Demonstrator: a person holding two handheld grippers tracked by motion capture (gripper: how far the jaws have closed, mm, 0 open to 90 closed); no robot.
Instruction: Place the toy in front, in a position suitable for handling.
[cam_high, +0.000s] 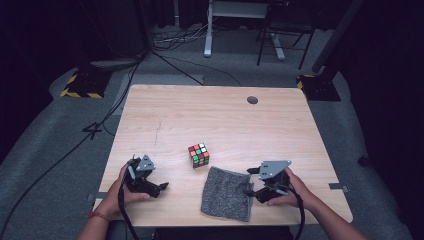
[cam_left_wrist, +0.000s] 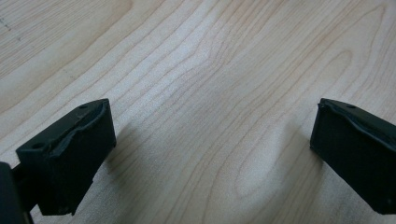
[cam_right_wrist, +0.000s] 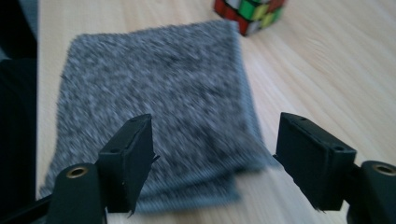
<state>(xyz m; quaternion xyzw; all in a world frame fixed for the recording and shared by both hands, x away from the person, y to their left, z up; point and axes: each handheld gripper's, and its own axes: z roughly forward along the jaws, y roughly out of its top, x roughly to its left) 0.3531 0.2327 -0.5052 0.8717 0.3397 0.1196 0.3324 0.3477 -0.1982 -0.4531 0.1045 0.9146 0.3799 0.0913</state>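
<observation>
Surroundings: dark room with grey floor; cables (cam_high: 165, 62) trail across it beyond the table, beside white desk legs (cam_high: 208, 30) and a hazard-striped base (cam_high: 82, 86) at far left.
Surface: light wood table (cam_high: 215, 120) with a small round grommet hole (cam_high: 252, 100) near its far edge.
Cube: 1 scrambled puzzle cube (cam_high: 199, 155) stands near the table's middle, red, green and white stickers on top; in the right gripper view its lower part sits at the top edge (cam_right_wrist: 250, 11), just beyond the cloth.
Cloth: folded grey speckled cloth (cam_high: 227, 194) lies flat near the front edge, just in front of the cube and apart from it; layered edges show in the right gripper view (cam_right_wrist: 159, 107).
Left gripper: left gripper (cam_high: 162, 187) held in the left hand (cam_high: 131, 187) low over the front left of the table, jaws spread wide over bare wood (cam_left_wrist: 212, 140), holding nothing.
Right gripper: right gripper (cam_high: 248, 190) held in the right hand (cam_high: 292, 192) at the cloth's right edge; jaws spread wide (cam_right_wrist: 212, 163), 1 over the cloth's near edge, 1 over bare wood beside it, pinching nothing.
</observation>
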